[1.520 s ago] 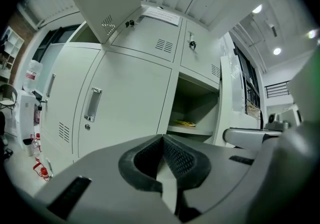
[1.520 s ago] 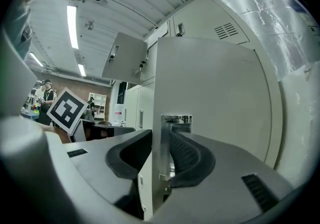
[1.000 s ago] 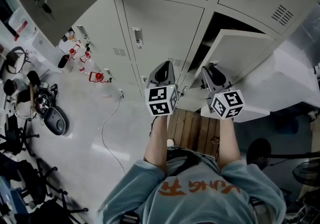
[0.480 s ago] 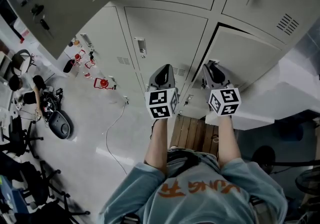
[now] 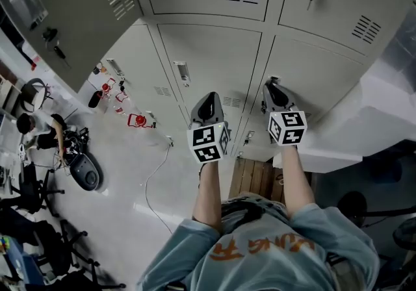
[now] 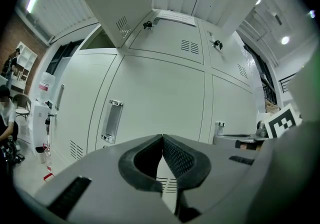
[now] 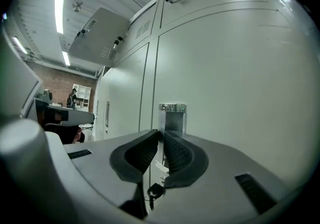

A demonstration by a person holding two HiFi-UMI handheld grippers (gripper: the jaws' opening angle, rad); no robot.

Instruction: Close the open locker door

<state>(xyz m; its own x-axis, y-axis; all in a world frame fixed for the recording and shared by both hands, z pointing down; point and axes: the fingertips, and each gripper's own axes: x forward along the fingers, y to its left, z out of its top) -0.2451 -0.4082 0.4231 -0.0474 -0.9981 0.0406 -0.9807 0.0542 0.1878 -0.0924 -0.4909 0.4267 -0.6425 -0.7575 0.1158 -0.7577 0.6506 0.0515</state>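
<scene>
Pale grey steel lockers (image 5: pixel 214 56) fill the wall ahead, with a glossy white floor (image 5: pixel 123 179) running off to the left, and the person stands on a brown slatted wooden pallet (image 5: pixel 257 179) right at their foot. Right claw (image 7: pixel 161 134) is up against the pale grey locker door (image 5: pixel 318 75) in the middle row, and that door sits flush in its frame. Its jaws are closing, just a thin slit between them, nothing clamped in it. Left claw (image 6: pixel 162 138) has its tips pressed together, empty, pointing at the neighbouring door with the chrome recessed handle (image 6: pixel 112 120). Up and to the left, a second grey vented door (image 5: pixel 65 10) hangs swung out, well clear of both claws. On the floor lie small red-and-clear items (image 5: pixel 133 117) by the locker base, a thin white cable (image 5: pixel 153 179) and a black rounded machine (image 5: pixel 84 169). The right gripper view adds what the head view misses: a small dark key (image 7: pixel 152 190) dangling under a chrome handle plate (image 7: pixel 172 113) just past the jaws, and a brick wall (image 7: pixel 55 80) far off. The left gripper view catches the right claw's marker cube (image 6: pixel 282 120) alongside.
</scene>
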